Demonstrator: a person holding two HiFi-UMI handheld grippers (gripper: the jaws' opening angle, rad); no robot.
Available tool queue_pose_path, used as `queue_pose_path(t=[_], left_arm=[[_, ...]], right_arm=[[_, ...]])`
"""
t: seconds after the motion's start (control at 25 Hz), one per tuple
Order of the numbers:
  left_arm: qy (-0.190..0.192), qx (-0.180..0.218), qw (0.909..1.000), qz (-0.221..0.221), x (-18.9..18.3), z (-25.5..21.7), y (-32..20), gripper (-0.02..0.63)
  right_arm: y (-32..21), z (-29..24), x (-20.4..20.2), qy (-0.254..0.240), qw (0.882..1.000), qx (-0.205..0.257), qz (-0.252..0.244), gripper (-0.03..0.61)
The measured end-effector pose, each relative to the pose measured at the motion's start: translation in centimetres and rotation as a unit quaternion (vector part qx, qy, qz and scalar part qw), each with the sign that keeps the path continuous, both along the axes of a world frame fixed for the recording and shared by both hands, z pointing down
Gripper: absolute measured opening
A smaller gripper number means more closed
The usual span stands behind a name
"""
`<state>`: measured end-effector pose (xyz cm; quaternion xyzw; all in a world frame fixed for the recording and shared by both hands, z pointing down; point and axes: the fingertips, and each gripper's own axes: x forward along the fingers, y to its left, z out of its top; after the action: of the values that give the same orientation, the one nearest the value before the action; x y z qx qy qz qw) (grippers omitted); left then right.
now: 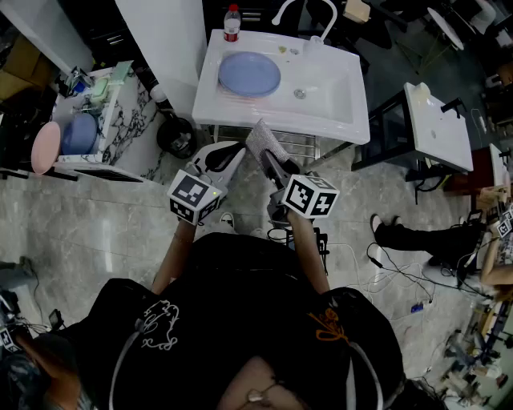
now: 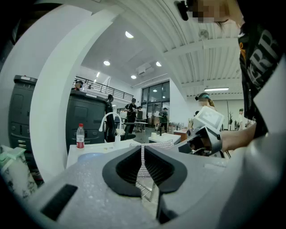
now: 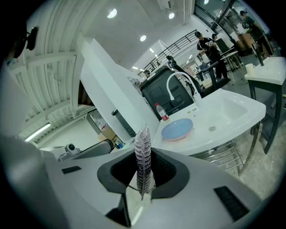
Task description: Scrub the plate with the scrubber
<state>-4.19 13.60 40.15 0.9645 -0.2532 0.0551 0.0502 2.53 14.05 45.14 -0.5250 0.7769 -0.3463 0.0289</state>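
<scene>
A light blue plate (image 1: 249, 74) lies on the left part of a white sink top (image 1: 337, 112); it also shows as the plate (image 3: 177, 129) in the right gripper view and faintly as the plate (image 2: 91, 156) in the left gripper view. My right gripper (image 1: 270, 162) (image 3: 144, 179) is shut on a silvery mesh scrubber (image 1: 262, 140) (image 3: 143, 152), held on edge in front of the sink, short of the plate. My left gripper (image 1: 228, 154) (image 2: 143, 163) is beside it, shut with nothing between its jaws.
A water bottle (image 1: 232, 22) and a curved faucet (image 1: 304, 12) stand at the sink's back edge. A marble counter at left holds a pink plate (image 1: 46, 146) and a blue bowl (image 1: 78, 132). A second white basin (image 1: 437, 124) stands right; cables and a person's shoe (image 1: 393, 234) are on the floor.
</scene>
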Motion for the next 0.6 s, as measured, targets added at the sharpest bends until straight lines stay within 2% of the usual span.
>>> queue_pose_path(t=[0.6], left_arm=[[-0.014,0.002,0.9997,0.019,-2.7,1.5,-2.3,0.023]], right_arm=[[-2.6,0.3,-2.9,0.038,0.999,0.013,0.001,0.081]])
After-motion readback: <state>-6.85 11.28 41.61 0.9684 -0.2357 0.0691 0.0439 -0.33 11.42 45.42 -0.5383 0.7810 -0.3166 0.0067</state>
